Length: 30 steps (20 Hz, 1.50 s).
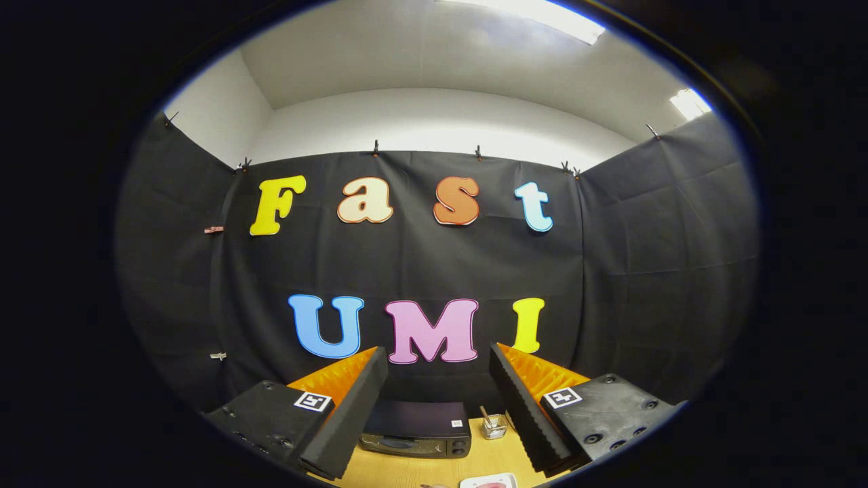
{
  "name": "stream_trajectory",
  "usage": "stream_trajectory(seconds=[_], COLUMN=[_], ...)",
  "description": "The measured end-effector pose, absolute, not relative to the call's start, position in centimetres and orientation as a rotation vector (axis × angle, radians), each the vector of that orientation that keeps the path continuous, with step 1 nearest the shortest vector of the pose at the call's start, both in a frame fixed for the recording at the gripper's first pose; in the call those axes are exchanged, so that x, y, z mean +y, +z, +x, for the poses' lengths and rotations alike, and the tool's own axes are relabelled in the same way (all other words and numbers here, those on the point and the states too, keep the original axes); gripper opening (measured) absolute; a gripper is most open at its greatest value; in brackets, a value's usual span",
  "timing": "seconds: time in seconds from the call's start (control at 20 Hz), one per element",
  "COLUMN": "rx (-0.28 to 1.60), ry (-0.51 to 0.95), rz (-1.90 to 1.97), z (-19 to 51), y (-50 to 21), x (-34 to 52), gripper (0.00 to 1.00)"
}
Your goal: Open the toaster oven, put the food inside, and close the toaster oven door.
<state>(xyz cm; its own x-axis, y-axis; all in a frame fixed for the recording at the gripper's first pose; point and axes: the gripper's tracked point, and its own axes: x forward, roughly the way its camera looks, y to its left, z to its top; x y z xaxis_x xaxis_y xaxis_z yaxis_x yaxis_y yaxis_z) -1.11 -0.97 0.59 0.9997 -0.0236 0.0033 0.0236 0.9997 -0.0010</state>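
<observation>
A dark toaster oven (pixel 417 434) stands on the wooden table (pixel 407 468) against the booth's back wall, seen low between and beyond my fingers, with its door shut. A white plate (pixel 489 482) carrying something pink lies nearer, just ahead of the right finger. My gripper (pixel 437 359) is held high above the table, open, with nothing between its fingers.
A small glass jar (pixel 495 425) with a stick in it stands to the right of the oven. Black cloth walls close the booth behind and on both sides.
</observation>
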Motion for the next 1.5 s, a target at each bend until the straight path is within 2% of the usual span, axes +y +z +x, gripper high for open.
stream_trajectory(seconds=[0.55,0.9,1.35,1.5], rx=[0.030,0.055,0.186,0.242], ry=[0.021,0.097,0.207,0.199], rz=[-0.001,0.022,0.105,0.136], z=[0.5,5.0,12.2,13.7], y=[-1.1,-3.8,-15.9,-21.5], x=[0.8,4.0,8.6,9.0], gripper=[0.97,0.97,0.98,0.98])
